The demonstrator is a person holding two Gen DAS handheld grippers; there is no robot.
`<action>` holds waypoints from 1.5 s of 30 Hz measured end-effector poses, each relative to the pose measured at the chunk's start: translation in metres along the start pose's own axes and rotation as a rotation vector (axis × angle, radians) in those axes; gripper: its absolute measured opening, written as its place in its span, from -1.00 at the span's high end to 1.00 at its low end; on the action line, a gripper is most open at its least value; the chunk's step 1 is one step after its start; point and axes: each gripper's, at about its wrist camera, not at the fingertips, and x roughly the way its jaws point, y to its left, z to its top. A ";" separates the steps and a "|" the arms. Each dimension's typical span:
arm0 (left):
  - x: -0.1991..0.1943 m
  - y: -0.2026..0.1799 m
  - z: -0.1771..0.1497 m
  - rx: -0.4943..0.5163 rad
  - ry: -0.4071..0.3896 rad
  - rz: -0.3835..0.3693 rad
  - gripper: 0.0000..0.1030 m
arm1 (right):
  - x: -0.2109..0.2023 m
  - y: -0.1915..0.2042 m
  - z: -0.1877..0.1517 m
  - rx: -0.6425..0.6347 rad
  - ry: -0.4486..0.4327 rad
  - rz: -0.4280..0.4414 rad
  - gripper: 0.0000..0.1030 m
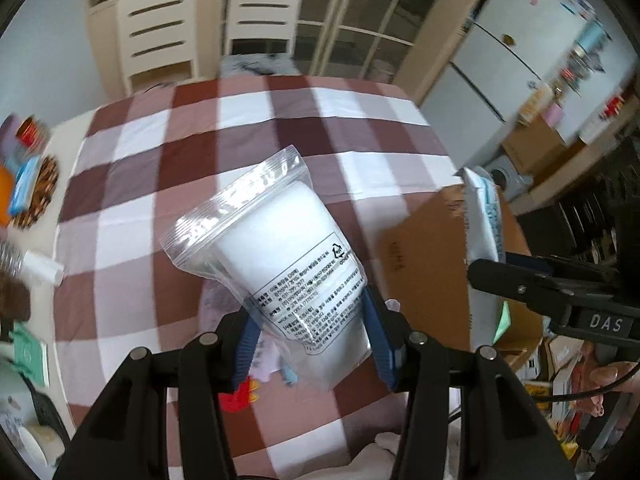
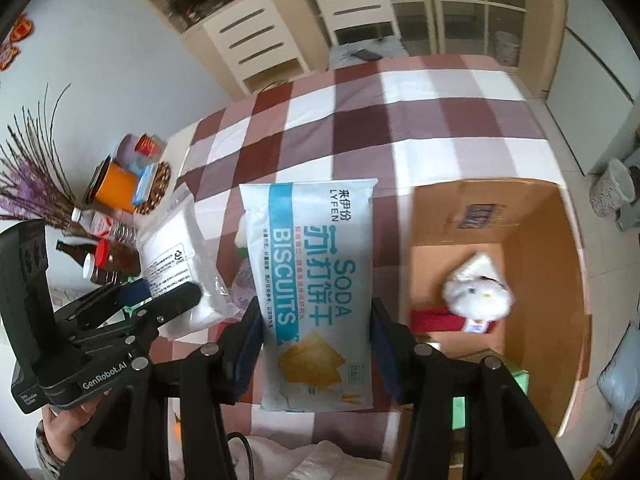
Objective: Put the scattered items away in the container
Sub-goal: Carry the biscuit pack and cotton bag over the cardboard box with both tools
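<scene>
My right fingers [image 2: 316, 344] clamp the biscuit packet [image 2: 316, 280]; left fingers [image 1: 312, 340] clamp the zip bag [image 1: 276, 264]. Both are lifted off the checked surface [image 1: 160, 160]. The cardboard box [image 2: 532, 248] sits open just right of the packet, so the right hand is nearer. Packet's long axis runs along my fingers. Box stiff; packet slick foil; bag clear, soft, white pads inside.

Left gripper [image 1: 312, 332] clamps a clear zip bag [image 1: 272, 264] of white pads above the checked tablecloth [image 1: 240, 136]. Right gripper [image 1: 486, 276] grips a biscuit packet [image 1: 482, 216] edge-on over the cardboard box [image 1: 432, 248].
</scene>
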 end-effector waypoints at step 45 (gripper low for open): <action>0.086 -0.178 0.036 0.353 0.165 -0.113 0.03 | -0.037 -0.137 -0.029 0.317 -0.069 -0.109 0.00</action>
